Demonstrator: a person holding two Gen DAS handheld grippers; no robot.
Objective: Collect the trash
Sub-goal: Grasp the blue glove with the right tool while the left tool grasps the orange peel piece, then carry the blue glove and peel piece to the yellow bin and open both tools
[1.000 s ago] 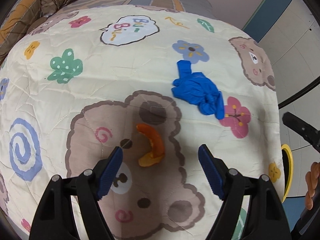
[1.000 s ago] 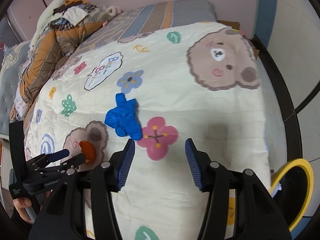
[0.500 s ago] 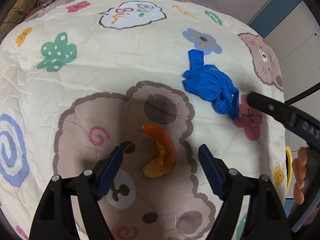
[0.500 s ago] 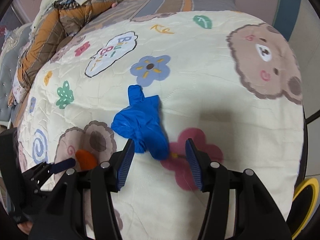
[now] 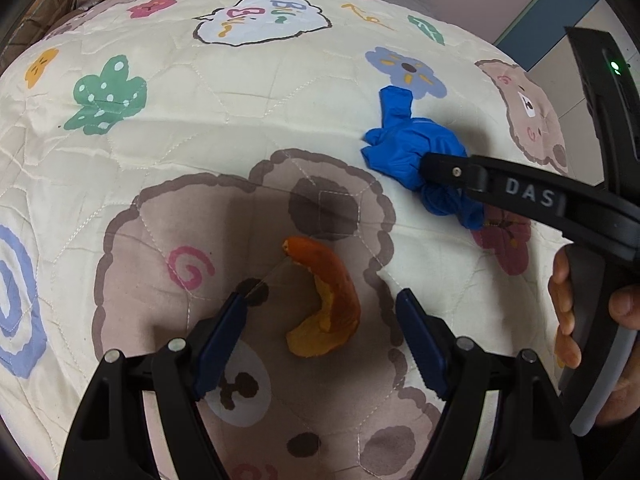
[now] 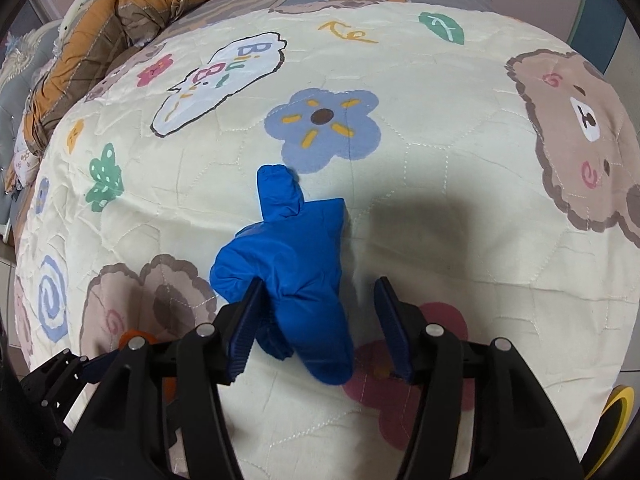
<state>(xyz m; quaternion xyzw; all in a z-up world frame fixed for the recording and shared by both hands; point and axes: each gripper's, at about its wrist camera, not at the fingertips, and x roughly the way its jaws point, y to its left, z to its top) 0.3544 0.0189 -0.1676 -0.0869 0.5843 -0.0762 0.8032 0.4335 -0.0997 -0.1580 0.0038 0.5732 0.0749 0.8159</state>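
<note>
A curved orange peel [image 5: 332, 304] lies on the bear-print quilt [image 5: 192, 128], between the jaws of my left gripper [image 5: 322, 298]. The jaws are closing and neither blue pad touches the peel. A crumpled blue glove [image 6: 292, 264] lies on the quilt further right, and my right gripper [image 6: 319, 283] straddles its lower part. Its jaws are opening. The left pad brushes the glove and the right pad stands clear of it. In the left wrist view the right gripper's black finger [image 5: 520, 196] crosses over the blue glove [image 5: 404, 148]. The peel [image 6: 130, 336] peeks out at lower left in the right wrist view.
A rumpled brown and orange blanket [image 6: 100, 20] is heaped at the far left of the bed. A yellow-rimmed bin [image 6: 616, 404] shows past the bed's right edge. A person's hand [image 5: 564, 308] grips the right tool's handle. A pink wall stands behind the bed.
My right gripper has swung left and down, from over the pink flower to astride the blue glove. My left gripper has sunk slightly, so the peel now lies between its pads.
</note>
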